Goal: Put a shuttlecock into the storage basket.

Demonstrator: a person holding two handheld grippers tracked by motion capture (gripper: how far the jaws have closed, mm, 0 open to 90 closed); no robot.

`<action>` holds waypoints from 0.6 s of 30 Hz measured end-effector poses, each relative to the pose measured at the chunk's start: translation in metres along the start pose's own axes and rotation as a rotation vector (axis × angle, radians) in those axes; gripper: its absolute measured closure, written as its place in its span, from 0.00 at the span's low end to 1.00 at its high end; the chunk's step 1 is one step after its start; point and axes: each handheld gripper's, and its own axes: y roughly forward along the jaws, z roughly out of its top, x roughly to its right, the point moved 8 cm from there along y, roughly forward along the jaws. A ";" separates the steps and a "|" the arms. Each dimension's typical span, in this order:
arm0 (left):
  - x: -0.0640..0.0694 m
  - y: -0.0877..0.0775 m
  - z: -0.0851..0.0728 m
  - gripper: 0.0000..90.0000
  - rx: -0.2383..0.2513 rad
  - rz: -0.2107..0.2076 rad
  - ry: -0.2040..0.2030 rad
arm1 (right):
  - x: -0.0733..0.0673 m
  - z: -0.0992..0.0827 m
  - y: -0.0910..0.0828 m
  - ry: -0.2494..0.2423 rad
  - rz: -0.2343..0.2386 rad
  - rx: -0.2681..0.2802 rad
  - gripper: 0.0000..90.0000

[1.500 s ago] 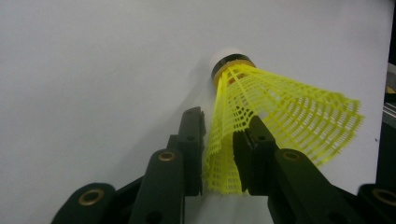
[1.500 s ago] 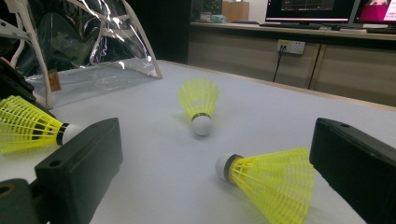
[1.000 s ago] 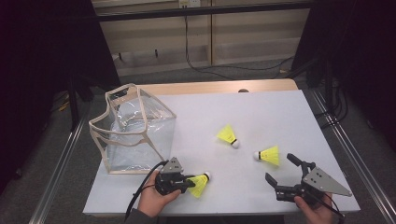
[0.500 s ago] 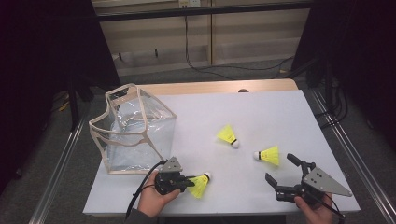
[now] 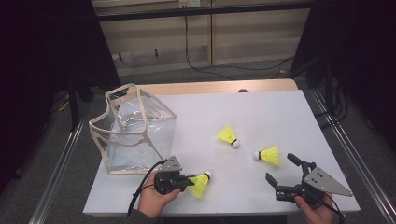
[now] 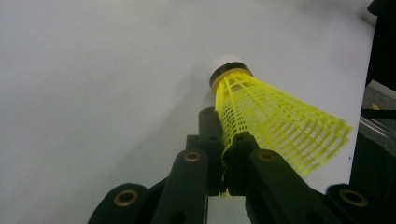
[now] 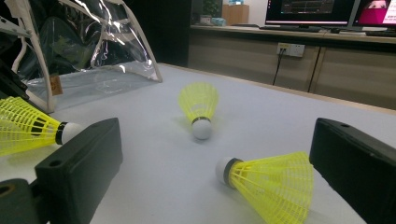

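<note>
Since the earlier frame almost nothing on the desk is shifting; only the left claw has just been closing, its jaws now clenching the mesh skirt of a yellow shuttlecock. In the left gripper view that held shuttlecock is lying with its long axis running from the jaws toward 1 o'clock, white cork leading. The clear bag is standing at about 10 o'clock from the left claw, mouth up, nearer this hand than the other. The right claw is resting released, jaws wide apart, with a second shuttlecock just beyond it at 11 o'clock and a third shuttlecock farther off mid-desk.
</note>
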 end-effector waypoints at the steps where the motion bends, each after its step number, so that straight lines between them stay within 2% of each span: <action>1: 0.000 0.000 0.001 0.98 0.009 -0.004 -0.003 | 0.000 0.000 0.000 0.000 0.000 -0.001 0.03; 11: 0.003 -0.008 0.008 0.98 0.034 -0.012 -0.018 | 0.001 0.000 0.000 0.004 0.001 0.000 0.03; 18: 0.005 -0.015 0.011 0.99 0.026 -0.019 -0.013 | 0.001 0.000 0.000 0.003 0.000 0.000 0.03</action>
